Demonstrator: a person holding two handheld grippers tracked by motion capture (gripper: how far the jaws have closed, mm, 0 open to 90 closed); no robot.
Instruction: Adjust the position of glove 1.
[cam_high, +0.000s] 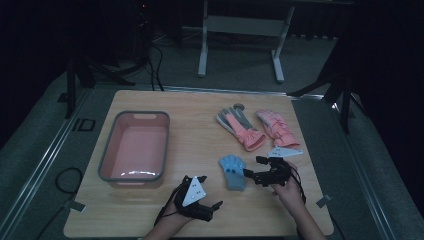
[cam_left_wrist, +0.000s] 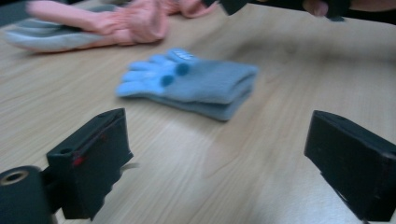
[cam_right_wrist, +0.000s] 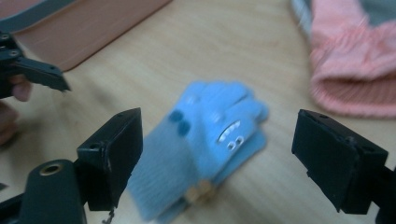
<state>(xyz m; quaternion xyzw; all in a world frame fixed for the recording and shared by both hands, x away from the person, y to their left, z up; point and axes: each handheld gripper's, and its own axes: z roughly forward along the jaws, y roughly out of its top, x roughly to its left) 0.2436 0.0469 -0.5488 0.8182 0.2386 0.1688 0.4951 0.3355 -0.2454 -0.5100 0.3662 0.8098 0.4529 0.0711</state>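
Soft blue knit, a stacked pair by the look of it: the blue gloves (cam_right_wrist: 205, 140) lie flat on the wooden table (cam_left_wrist: 196, 177) just ahead of the right gripper (cam_high: 256, 167), between its widely parted jaws but touched by neither. The left gripper (cam_high: 206, 191) is also spread open and empty, with the gloves a little way ahead of it. Judging by the fabric, they are light, limp and easily bunched, so a pinch at one fingertip would probably let the layers sag apart; the thicker grey-blue cuff, on the right gripper's near side, looks the surer place to grip both layers together. Farther beyond that gripper lie two pink-and-grey gloves (cam_high: 250, 127), and off to its left sits the pink basin (cam_high: 134, 147).
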